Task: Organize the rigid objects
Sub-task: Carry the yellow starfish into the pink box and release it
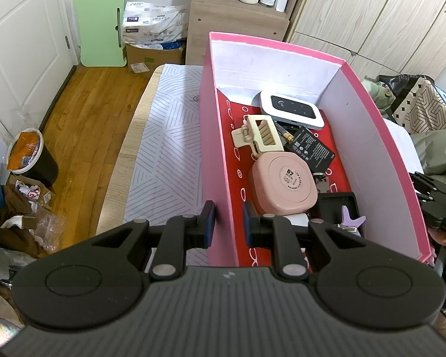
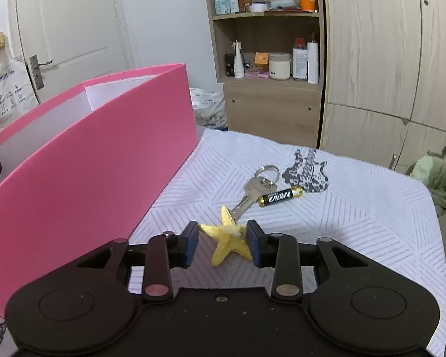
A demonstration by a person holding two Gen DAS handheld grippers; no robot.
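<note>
My left gripper is shut on the near left wall of the pink box, one pad outside and one inside. In the box lie a white pocket device, a cream hair claw, a black battery pack, a pink case and a purple star. In the right wrist view, my right gripper holds a yellow star on the cloth, with both pads against its arms. Just beyond it lie a key on a ring and an AA battery. The pink box stands to their left.
A white patterned cloth covers the table. Behind stand a wooden shelf unit with bottles and jars, and wardrobe doors. A bin and clutter sit on the wood floor to the left. Bags lie right of the box.
</note>
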